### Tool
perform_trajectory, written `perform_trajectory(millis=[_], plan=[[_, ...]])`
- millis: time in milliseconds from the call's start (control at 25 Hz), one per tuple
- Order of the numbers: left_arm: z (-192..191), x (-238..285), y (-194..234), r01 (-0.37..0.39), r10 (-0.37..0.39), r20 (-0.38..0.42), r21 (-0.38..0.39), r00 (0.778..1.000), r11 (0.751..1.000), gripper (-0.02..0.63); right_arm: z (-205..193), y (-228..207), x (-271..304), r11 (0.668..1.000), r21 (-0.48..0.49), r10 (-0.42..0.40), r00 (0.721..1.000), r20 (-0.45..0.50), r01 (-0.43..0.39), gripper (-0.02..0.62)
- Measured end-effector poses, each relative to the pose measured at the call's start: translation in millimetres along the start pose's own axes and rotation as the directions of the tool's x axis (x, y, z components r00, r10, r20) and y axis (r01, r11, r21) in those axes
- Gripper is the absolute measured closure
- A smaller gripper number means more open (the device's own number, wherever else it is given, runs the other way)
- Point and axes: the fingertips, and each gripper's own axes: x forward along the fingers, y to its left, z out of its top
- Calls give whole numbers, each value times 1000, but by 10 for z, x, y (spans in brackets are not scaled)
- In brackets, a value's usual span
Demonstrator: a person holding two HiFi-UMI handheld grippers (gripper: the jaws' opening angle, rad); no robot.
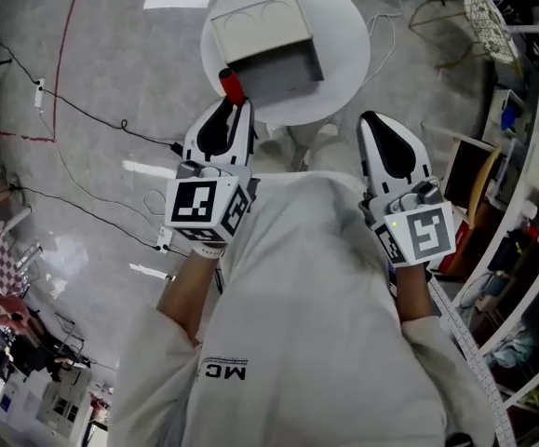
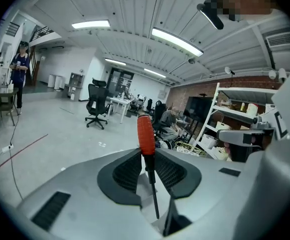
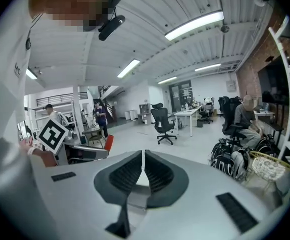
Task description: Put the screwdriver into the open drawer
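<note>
My left gripper (image 1: 235,101) is shut on a screwdriver (image 2: 146,138) with a red handle and a thin dark shaft, gripped just below the handle. In the head view the red handle (image 1: 231,86) sticks out past the jaws, close to the front of the open drawer (image 1: 281,71) of a small beige box on the round white table (image 1: 348,40). My right gripper (image 1: 373,119) is shut with nothing between its jaws, held level to the right of the left one, near the table's near edge. In the right gripper view its pads (image 3: 134,172) meet.
Cables (image 1: 83,110) run over the grey floor at the left. Shelving (image 1: 520,203) with boxes stands along the right. Office chairs (image 2: 95,105) and desks fill the room beyond, and a person (image 2: 19,71) stands far off at the left.
</note>
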Motion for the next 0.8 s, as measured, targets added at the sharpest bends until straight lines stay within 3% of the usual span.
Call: perform_trajectory(millis=[240, 360, 520, 800], plan=[[-81, 133, -21, -25, 25, -30, 5, 999, 1000, 526, -84, -127, 111, 999, 10, 43, 999, -16, -43, 522], [-179, 187, 42, -35, 30, -48, -93, 998, 995, 526, -89, -143, 186, 998, 10, 58, 998, -24, -57, 522], [-360, 304, 159, -60, 43, -75, -252, 996, 966, 526, -51, -133, 294, 997, 21, 74, 997, -20, -74, 522], [-695, 544, 393, -132, 94, -121, -367, 988, 921, 526, -167, -69, 502, 992, 14, 123, 989, -76, -123, 522]])
